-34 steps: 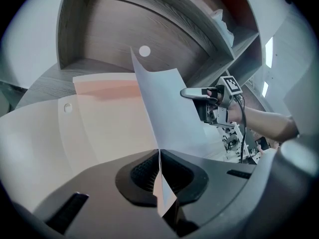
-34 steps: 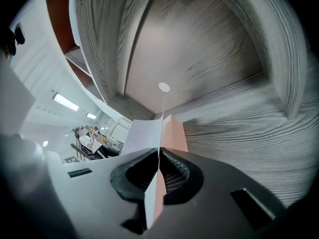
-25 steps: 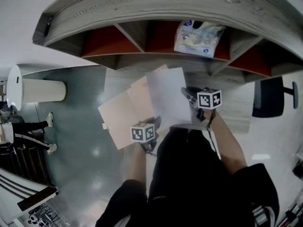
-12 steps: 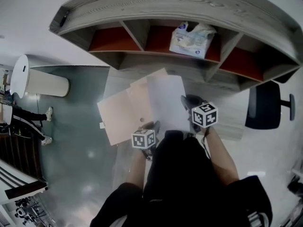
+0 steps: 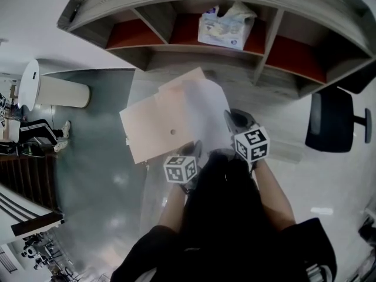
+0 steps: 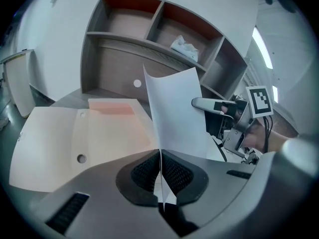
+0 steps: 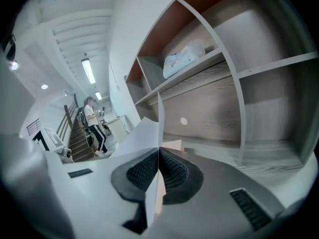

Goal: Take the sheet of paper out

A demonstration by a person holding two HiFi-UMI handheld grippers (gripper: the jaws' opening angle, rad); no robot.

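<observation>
A pale pink folder (image 5: 153,128) hangs open in the air in front of the person, and a white sheet of paper (image 5: 205,113) lies over its right part. My left gripper (image 5: 194,150) is shut on the folder's lower edge, just where the sheet's edge meets it. In the left gripper view the folder (image 6: 55,143) spreads to the left of the shut jaws (image 6: 160,168) and the sheet (image 6: 179,113) stands up to their right. My right gripper (image 5: 234,119) is shut on the sheet's right edge. Its own view has the sheet (image 7: 132,138) pinched between the pads (image 7: 158,171).
A wooden shelf unit (image 5: 176,57) with red-backed compartments stands straight ahead; a plastic bag (image 5: 222,25) lies in one compartment. A white cylindrical bin (image 5: 56,90) stands at the left, a black office chair (image 5: 332,122) at the right. A person (image 7: 94,123) stands far off by some stairs.
Both grippers have risen with the folder and the sheet and come closer to the shelf. The right gripper has rolled. Both have stayed shut.
</observation>
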